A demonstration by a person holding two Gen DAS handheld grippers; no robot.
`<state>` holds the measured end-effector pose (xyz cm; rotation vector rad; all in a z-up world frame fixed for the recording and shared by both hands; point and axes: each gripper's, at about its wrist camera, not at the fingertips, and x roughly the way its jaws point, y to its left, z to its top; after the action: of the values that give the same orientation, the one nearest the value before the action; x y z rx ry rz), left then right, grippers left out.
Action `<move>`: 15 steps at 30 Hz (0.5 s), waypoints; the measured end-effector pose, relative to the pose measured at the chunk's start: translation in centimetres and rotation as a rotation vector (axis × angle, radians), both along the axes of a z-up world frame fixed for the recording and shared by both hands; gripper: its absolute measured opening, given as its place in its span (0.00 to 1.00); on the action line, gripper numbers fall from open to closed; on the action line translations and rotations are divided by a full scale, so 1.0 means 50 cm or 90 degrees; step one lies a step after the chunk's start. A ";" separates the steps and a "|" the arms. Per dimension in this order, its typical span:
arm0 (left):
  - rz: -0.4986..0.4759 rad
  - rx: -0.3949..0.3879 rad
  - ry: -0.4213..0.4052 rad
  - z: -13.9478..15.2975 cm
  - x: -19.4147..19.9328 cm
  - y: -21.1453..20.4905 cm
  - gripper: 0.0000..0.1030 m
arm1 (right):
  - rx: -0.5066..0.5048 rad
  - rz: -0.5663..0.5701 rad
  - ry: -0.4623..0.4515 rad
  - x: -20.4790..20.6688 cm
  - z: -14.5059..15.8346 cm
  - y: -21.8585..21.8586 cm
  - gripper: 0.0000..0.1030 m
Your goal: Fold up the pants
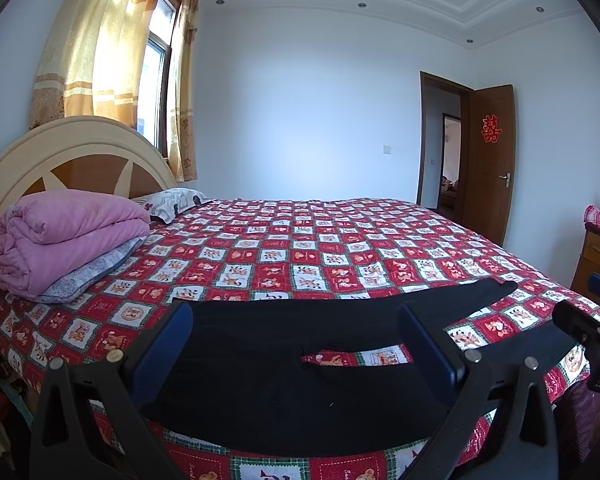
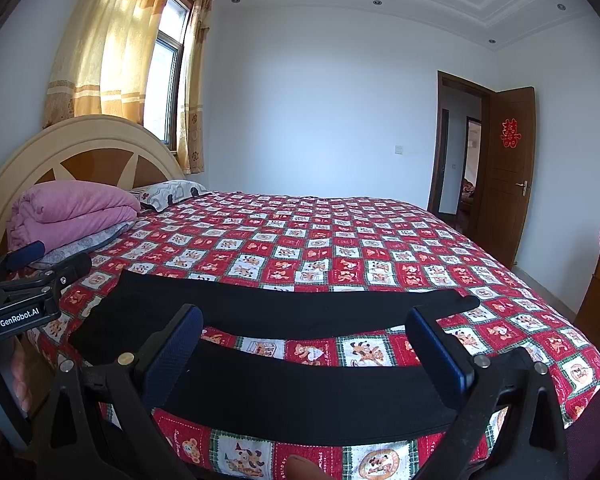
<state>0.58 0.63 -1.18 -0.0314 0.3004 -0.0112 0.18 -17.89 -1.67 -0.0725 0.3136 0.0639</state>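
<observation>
Black pants [image 1: 284,384] lie spread flat along the near edge of the bed, legs apart and pointing right; they also show in the right wrist view [image 2: 300,388]. My left gripper [image 1: 296,344] is open and empty, hovering over the waist and crotch area. It shows at the left edge of the right wrist view [image 2: 40,260]. My right gripper [image 2: 304,344] is open and empty, hovering over the near leg. It shows at the right edge of the left wrist view [image 1: 580,320].
A red cartoon-check quilt [image 1: 300,248] covers the bed. A folded pink blanket [image 1: 68,232] and a pillow [image 1: 172,200] lie by the headboard [image 1: 80,148]. A wooden cabinet [image 1: 596,256] stands at the right, and an open door [image 1: 492,160] is beyond.
</observation>
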 end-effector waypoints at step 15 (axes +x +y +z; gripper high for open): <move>0.000 -0.001 0.001 0.000 0.000 0.002 1.00 | -0.005 0.000 0.005 0.000 -0.003 0.004 0.99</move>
<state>0.59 0.71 -1.17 -0.0329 0.3015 -0.0119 0.20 -17.68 -1.84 -0.0796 0.3220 0.0636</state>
